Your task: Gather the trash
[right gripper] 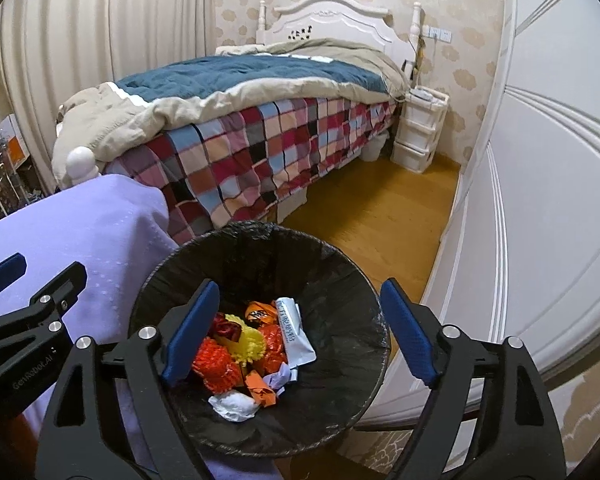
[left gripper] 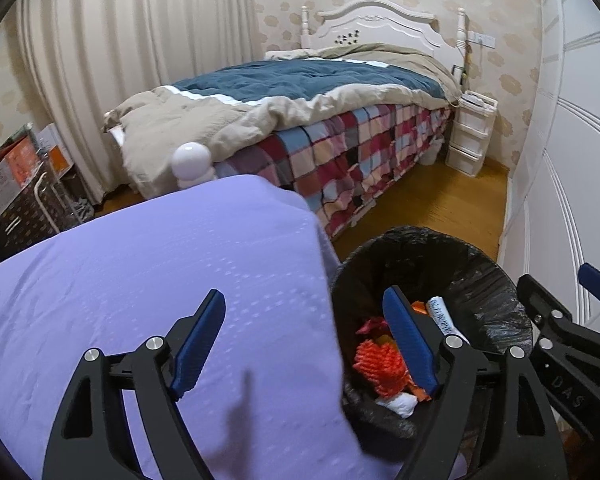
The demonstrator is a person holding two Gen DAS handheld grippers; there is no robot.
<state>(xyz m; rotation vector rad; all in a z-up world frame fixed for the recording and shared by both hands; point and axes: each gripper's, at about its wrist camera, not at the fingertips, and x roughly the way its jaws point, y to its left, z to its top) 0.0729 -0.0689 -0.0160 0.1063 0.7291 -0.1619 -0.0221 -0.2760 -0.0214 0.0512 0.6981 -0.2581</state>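
Observation:
A black-lined trash bin (right gripper: 340, 280) stands on the wooden floor beside a purple-covered table (right gripper: 100, 232). It holds orange and yellow foam nets (right gripper: 216, 364), wrappers, a white packet (right gripper: 296, 332) and crumpled white paper (right gripper: 234, 404). My right gripper (right gripper: 300, 332) is open and empty above the bin. My left gripper (left gripper: 304, 336) is open and empty over the table's right edge, one finger above the bin (left gripper: 480, 276). The right gripper's side shows in the left wrist view (left gripper: 560, 320).
A bed (right gripper: 260, 128) with a checkered sheet and blue-beige duvet lies behind. A white drawer unit (right gripper: 418, 132) stands by the headboard. A white wardrobe (right gripper: 540, 200) runs along the right. Boxes (left gripper: 16, 184) stack at far left.

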